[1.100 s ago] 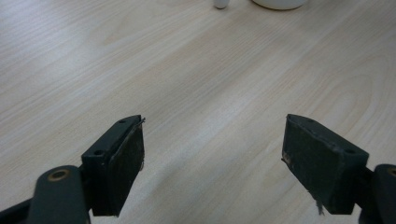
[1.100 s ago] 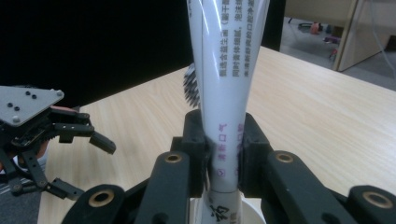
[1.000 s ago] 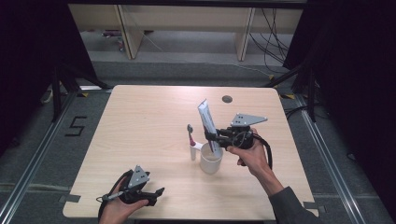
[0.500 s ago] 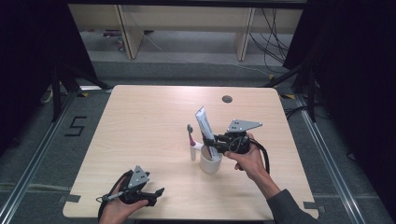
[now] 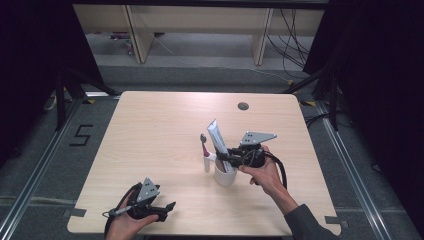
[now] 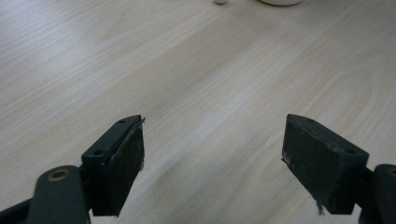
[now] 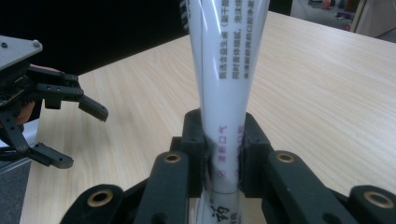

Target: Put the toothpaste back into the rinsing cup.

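Note:
My right gripper (image 5: 229,158) is shut on a white toothpaste tube (image 5: 218,140) with printed lettering. The tube stands tilted, its flat end up and its lower end inside a white cup (image 5: 225,176) right of the table's middle. In the right gripper view the pads (image 7: 194,140) press the tube (image 7: 224,88) from both sides. A toothbrush (image 5: 204,150) with a white and red handle stands upright at the cup's left side. My left gripper (image 5: 169,210) rests open near the table's front left edge. Its jaws (image 6: 212,158) are wide apart over bare wood.
The light wooden table (image 5: 160,130) has a round cable hole (image 5: 243,106) at the back right. Shelving legs and cables stand on the floor beyond the far edge. Dark frames flank both sides.
The right gripper has sunk with the tube, so the tube's lower end now sits deeper in the cup. The left gripper has stayed in place.

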